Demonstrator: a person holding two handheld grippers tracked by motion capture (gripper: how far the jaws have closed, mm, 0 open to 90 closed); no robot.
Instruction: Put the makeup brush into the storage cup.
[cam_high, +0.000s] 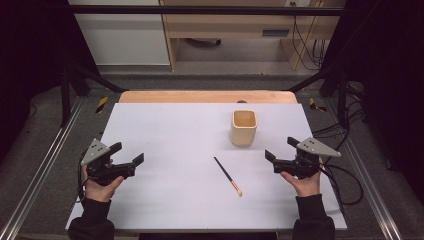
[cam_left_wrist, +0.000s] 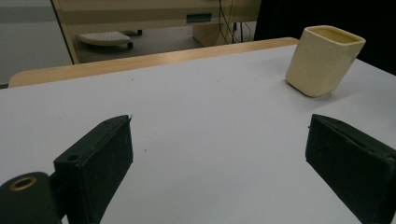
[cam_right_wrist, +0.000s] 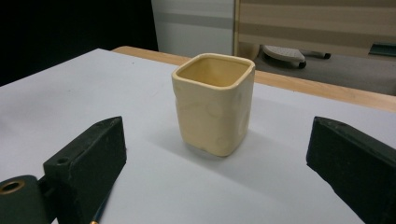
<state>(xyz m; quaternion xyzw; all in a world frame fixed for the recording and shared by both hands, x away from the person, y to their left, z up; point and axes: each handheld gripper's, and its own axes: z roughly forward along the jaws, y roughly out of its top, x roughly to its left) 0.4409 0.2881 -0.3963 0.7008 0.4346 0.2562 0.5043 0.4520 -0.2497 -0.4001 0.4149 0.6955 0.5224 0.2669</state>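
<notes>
- Apparently nothing is grasped yet: the makeup brush (cam_high: 228, 176) lies flat on the table (cam_high: 165, 145), between both grippers, nearer the right gripper (cam_high: 278, 152).
- Beyond it, ahead of that gripper, stands the cream cup (cam_high: 244, 128).
- Likely next: lower the right gripper onto the brush handle.
- Both the right and the left gripper (cam_high: 127, 153) gape wide, empty, touching nothing.

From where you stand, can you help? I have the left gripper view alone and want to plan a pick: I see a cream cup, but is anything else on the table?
Observer: Yes, a makeup brush lies flat between the two grippers, nearer to you than the cream cup.
Operator: Which way does it point?
Observer: Its pale bristle end points toward the person, the dark handle away and to the left.
Operator: Is the right gripper busy?
Observer: No, the right gripper is open and holds nothing, like the left gripper.
</notes>
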